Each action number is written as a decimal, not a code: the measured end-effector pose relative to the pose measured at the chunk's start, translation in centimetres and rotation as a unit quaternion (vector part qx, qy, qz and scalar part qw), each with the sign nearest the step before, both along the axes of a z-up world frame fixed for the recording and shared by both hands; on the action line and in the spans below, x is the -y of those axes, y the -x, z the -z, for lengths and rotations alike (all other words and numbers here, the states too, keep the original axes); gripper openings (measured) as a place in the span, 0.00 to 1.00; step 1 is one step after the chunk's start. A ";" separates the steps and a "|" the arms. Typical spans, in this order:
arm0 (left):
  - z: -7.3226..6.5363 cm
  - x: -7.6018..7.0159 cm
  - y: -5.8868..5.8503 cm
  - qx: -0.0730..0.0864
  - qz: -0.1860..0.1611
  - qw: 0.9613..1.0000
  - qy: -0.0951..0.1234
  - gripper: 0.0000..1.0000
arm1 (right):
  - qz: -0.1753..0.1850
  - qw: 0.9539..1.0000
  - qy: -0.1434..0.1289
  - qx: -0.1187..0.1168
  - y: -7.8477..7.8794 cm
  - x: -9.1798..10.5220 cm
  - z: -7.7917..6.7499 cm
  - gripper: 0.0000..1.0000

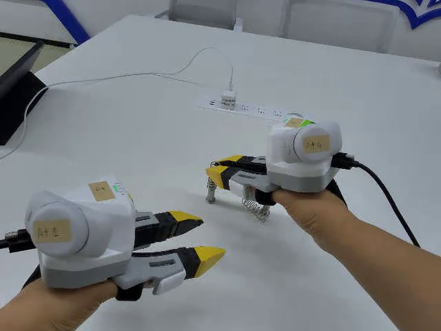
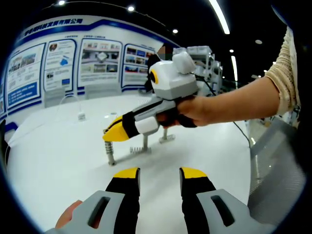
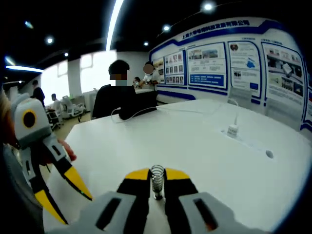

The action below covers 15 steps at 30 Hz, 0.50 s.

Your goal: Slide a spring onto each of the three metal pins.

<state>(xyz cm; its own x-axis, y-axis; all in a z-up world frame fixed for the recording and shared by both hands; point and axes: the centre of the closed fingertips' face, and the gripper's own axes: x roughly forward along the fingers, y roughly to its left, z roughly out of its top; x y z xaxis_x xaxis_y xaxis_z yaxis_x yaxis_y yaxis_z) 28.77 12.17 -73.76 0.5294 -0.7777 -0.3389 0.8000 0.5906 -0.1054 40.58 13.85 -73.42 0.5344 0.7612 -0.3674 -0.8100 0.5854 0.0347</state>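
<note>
Gripping a spring [image 3: 157, 171] upright in the right tool [image 3: 157, 181], poised over a pin [image 1: 211, 193] mid-desk [image 1: 138, 124] for a straight slide down. Holding the left tool [image 1: 210, 238] agape toward the near edge, clear of the work.

R tongs [image 1: 216, 175] w/ spring [image 1: 211, 184] over 1 pin [image 1: 211, 198]; L tongs [image 1: 210, 237] agape

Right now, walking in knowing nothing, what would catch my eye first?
The yellow-tipped handheld grippers stand out. The right gripper, mid-table, is shut on a small spring at the top of a metal pin, while the left gripper hangs open in the near foreground. Behind them a white power strip lies on the white table.
</note>
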 end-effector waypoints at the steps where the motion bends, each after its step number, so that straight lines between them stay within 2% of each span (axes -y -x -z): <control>1: 0.0 0.0 0.0 -0.001 0.001 1.000 0.000 0.33 | 0.000 1.000 0.000 -0.001 0.0 0.0 0.1 0.12; 6: 0.1 0.1 0.1 -0.001 0.000 1.000 0.002 0.34 | -0.002 1.000 0.012 0.001 0.2 -0.3 0.8 0.12; 15: 0.2 -0.2 0.0 -0.002 -0.003 1.000 0.002 0.35 | 0.004 1.000 0.024 -0.010 0.0 -0.2 1.9 0.12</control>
<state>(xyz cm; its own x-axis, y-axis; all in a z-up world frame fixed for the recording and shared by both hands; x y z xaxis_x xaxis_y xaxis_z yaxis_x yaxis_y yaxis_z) 28.77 12.34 -73.98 0.5331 -0.7753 -0.3388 0.7956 0.5956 -0.1110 40.54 14.08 -75.36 0.5322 0.7382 -0.4145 -0.8051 0.5927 0.0217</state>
